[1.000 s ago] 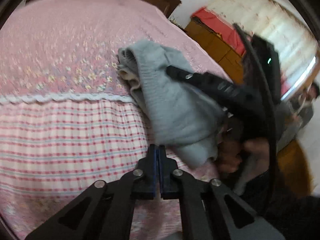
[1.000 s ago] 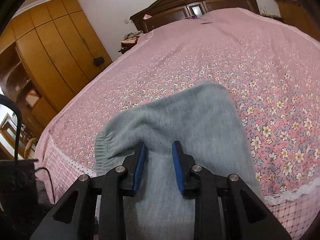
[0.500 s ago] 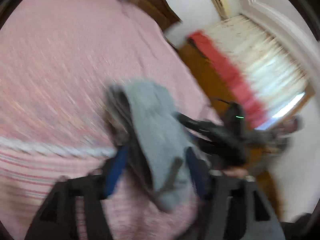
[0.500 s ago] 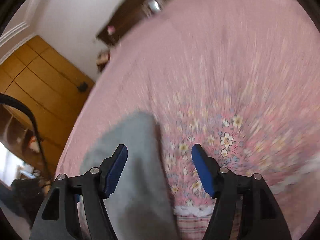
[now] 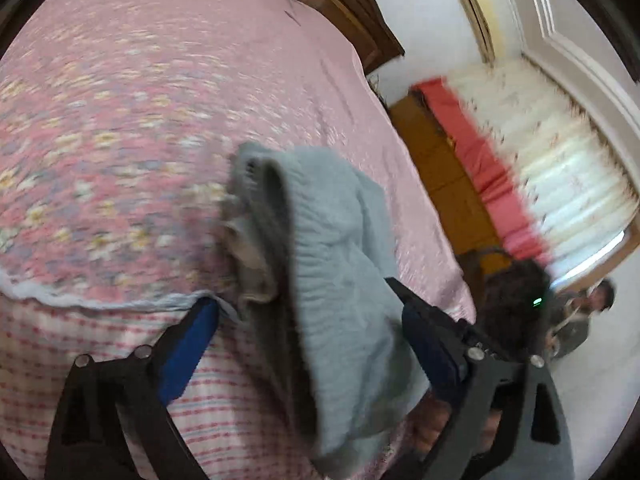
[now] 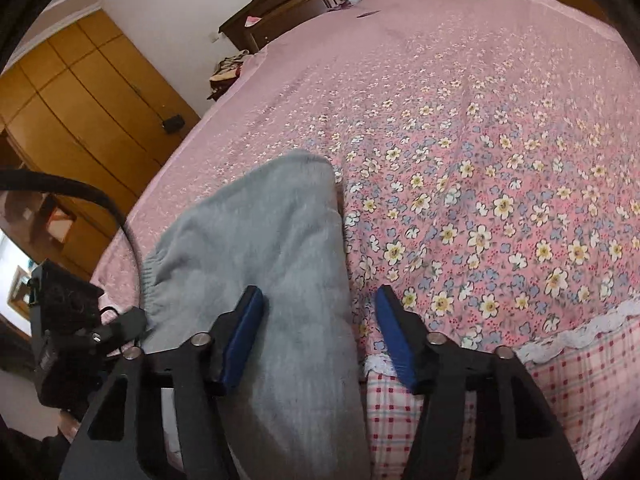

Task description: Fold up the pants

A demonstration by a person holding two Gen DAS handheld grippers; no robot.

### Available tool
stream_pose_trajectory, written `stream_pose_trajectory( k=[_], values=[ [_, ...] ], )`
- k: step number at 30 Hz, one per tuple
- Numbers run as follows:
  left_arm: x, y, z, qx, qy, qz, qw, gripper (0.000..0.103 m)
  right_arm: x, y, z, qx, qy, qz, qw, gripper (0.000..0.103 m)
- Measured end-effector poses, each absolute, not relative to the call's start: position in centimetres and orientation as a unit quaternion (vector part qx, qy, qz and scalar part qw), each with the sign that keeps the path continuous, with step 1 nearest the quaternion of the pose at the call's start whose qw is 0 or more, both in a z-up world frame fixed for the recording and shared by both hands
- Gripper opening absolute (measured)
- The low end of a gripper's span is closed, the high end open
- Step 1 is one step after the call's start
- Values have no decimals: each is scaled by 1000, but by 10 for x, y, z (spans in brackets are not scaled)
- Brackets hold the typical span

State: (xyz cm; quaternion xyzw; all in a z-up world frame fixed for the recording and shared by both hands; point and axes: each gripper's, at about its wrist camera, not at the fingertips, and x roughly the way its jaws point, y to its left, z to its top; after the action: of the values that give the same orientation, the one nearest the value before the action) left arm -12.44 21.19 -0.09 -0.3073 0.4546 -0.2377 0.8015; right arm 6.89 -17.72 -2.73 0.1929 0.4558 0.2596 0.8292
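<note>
- Left tongs [image 5: 308, 336]: apart, frame bottom, straddling grey pants [image 5: 336, 280].
- Right tongs [image 6: 318, 336]: apart, pants between.
- Floral bed [image 6: 480, 140]: beneath pants.

Home bedroom: bed [image 6: 500, 128], wardrobe [image 6: 80, 96].

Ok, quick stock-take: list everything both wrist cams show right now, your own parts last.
pants: one, grey, folded, at the bed's near edge, hanging over it
bedspread: one, pink floral with checked border, covering the bed
headboard: one, dark wood, far end
wardrobe: one, orange wood, beside the bed
curtain: one, white, at the window
person: one, seated by the window, blurred
left tool: open, straddling the pants
right tool: open, over the pants' edge
</note>
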Motion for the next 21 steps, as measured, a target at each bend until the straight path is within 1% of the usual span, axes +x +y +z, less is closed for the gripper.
stream_pose_trajectory(
  k=[1, 2, 3, 4, 6, 9, 12, 13, 16, 18, 21],
  values=[
    [-124, 210, 0, -314, 460, -245, 794, 72, 64, -176, -27, 204, 454, 257, 828, 36],
    [-123, 209, -1, -327, 473, -249, 779, 54, 61, -177, -24, 212, 450, 255, 829, 31],
    [-125, 215, 0, -349, 476, -248, 768, 40, 56, -182, -18, 211, 437, 254, 837, 24],
    [-124, 220, 1, -374, 472, -269, 751, 31, 52, -186, -13, 219, 427, 256, 839, 23],
    [-127, 230, 6, -410, 461, -298, 729, 28, 46, -194, -6, 234, 410, 262, 842, 22],
    [-135, 231, 26, -362, 446, -298, 763, 28, 45, -199, -5, 246, 406, 271, 837, 22],
    [-139, 231, 37, -334, 438, -301, 778, 28, 41, -203, -4, 249, 400, 273, 839, 22],
    [-128, 224, 42, -327, 436, -303, 782, 28, 42, -202, -3, 249, 397, 274, 840, 22],
    [-110, 223, 61, -297, 422, -311, 798, 28, 35, -188, 5, 214, 376, 264, 862, 22],
    [-113, 223, 78, -271, 404, -314, 815, 28, 30, -175, 9, 187, 367, 256, 875, 22],
    [-102, 221, 96, -254, 395, -321, 822, 28, 31, -171, 15, 187, 353, 253, 881, 22]
  ],
)
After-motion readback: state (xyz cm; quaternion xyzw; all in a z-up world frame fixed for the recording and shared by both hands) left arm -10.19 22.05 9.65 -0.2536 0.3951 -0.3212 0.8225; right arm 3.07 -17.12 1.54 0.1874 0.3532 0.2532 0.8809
